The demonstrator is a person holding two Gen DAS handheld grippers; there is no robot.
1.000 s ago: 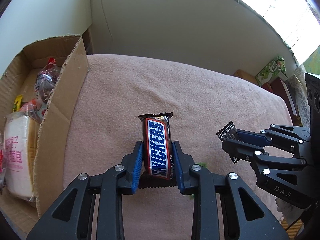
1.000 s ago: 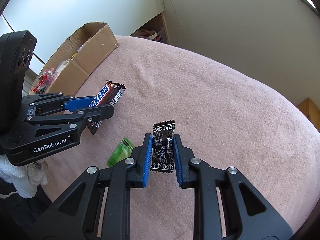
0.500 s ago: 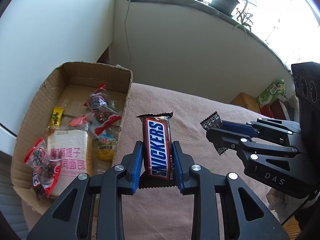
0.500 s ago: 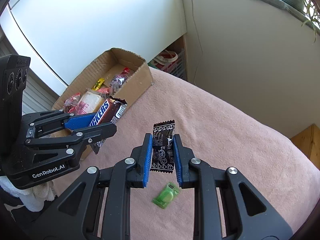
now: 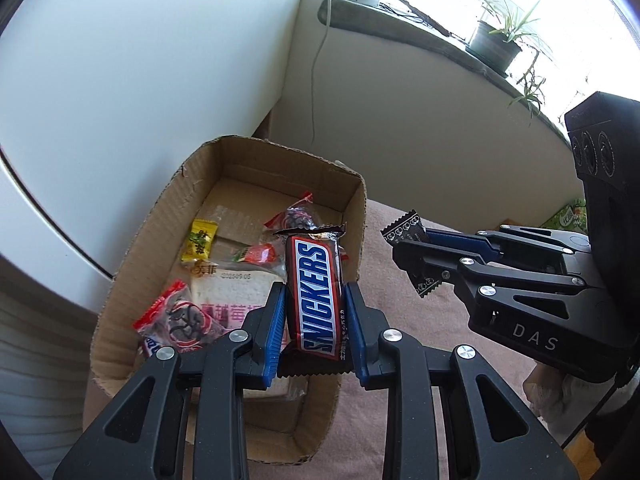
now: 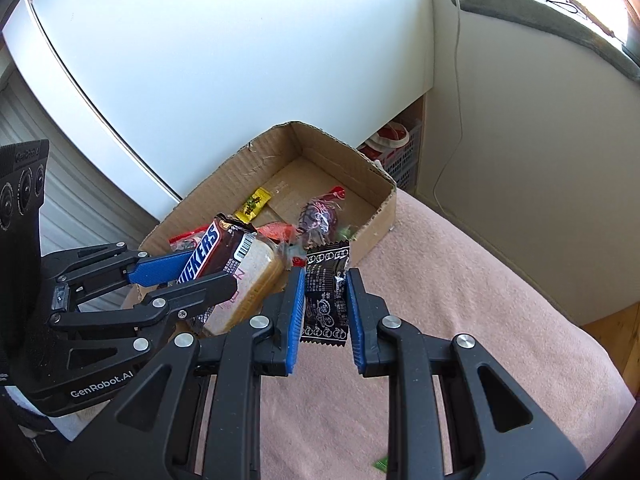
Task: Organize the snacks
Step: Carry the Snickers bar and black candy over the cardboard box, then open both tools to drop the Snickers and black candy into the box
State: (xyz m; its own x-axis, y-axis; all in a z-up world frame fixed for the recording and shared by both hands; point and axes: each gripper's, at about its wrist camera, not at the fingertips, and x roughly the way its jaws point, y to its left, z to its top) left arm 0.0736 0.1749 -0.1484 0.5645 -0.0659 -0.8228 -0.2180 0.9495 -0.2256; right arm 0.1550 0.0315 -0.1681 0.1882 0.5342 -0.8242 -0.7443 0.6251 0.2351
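The left tongs [image 5: 316, 332] pinch a Snickers bar [image 5: 318, 300] upright between blue pads, held over the near end of the cardboard box [image 5: 132, 280]; the right tongs [image 6: 324, 312] pinch a small black sachet [image 6: 326, 296] above the pink cloth [image 6: 460, 300], just beside the box wall; inside the box lie a bread packet [image 5: 236, 292], a yellow sweet [image 5: 199, 244] and red-wrapped snacks [image 5: 176, 320]; a green sweet [image 6: 382, 463] lies on the cloth.
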